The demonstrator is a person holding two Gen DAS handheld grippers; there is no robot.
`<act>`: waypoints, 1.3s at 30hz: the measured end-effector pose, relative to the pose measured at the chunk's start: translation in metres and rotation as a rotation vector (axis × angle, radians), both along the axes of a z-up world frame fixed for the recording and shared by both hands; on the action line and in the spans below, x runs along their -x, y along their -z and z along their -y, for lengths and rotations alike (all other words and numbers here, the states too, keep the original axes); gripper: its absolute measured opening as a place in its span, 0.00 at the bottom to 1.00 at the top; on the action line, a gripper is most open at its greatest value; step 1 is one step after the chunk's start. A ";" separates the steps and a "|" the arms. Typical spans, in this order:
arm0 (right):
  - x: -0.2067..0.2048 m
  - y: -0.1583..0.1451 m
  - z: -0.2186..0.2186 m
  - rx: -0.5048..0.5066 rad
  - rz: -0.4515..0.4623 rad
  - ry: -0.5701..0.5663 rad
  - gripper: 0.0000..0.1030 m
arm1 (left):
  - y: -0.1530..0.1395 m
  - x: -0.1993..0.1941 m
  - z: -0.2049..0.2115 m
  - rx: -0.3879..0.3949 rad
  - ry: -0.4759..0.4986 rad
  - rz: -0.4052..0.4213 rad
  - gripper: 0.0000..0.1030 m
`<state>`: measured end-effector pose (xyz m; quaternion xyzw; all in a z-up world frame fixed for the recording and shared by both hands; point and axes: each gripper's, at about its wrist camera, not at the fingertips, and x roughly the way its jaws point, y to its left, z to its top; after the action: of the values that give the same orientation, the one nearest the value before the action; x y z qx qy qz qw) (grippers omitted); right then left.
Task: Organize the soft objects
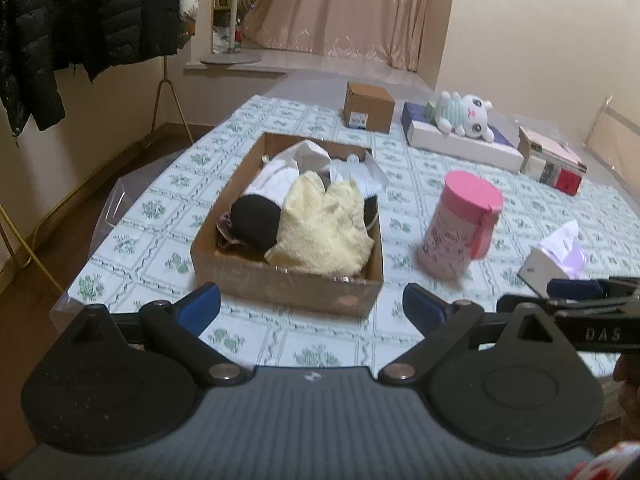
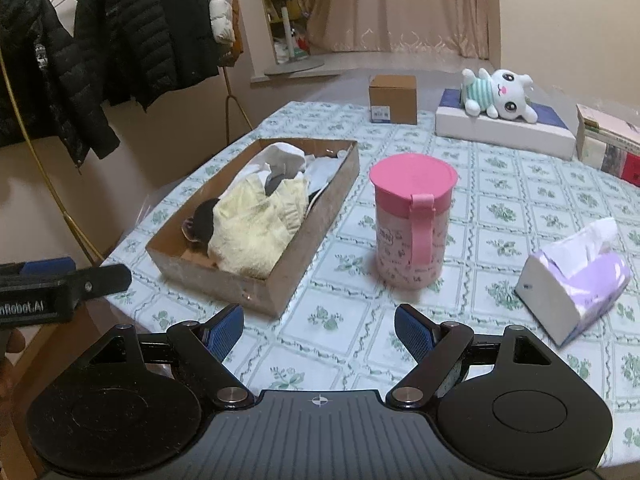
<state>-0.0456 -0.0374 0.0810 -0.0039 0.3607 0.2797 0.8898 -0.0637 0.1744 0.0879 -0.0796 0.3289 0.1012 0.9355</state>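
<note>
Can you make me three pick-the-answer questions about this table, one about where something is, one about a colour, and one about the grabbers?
1. Where does the white plush bunny in the striped shirt lie?
A. in the open cardboard box
B. on the flat white box
C. on the floor

2. What colour is the round lid of the patterned canister?
A. pink
B. green
C. black

3. How is the right gripper?
A. shut on a cloth
B. shut on tissues
C. open and empty

Answers: 1 B, the bunny rests on that box at the far side. 2 A, the lid is pink. 3 C, only tablecloth shows between its blue pads.
</note>
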 end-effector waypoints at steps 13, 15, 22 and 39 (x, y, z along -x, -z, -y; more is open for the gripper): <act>0.020 -0.007 0.000 0.011 0.034 0.009 0.80 | 0.003 0.012 0.011 -0.009 -0.018 -0.065 0.95; 0.022 -0.007 -0.001 0.016 0.038 0.008 0.80 | 0.004 0.011 0.013 -0.019 -0.018 -0.070 0.95; 0.026 -0.008 -0.002 0.014 0.040 0.004 0.80 | 0.005 0.011 0.017 -0.030 -0.009 -0.072 0.95; 0.027 -0.011 0.001 0.010 0.047 0.021 0.80 | 0.009 0.010 0.019 -0.041 -0.010 -0.076 0.95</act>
<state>-0.0725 -0.0387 0.0916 -0.0112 0.3412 0.2684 0.9008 -0.0732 0.1550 0.0790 -0.0581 0.3615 0.1155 0.9234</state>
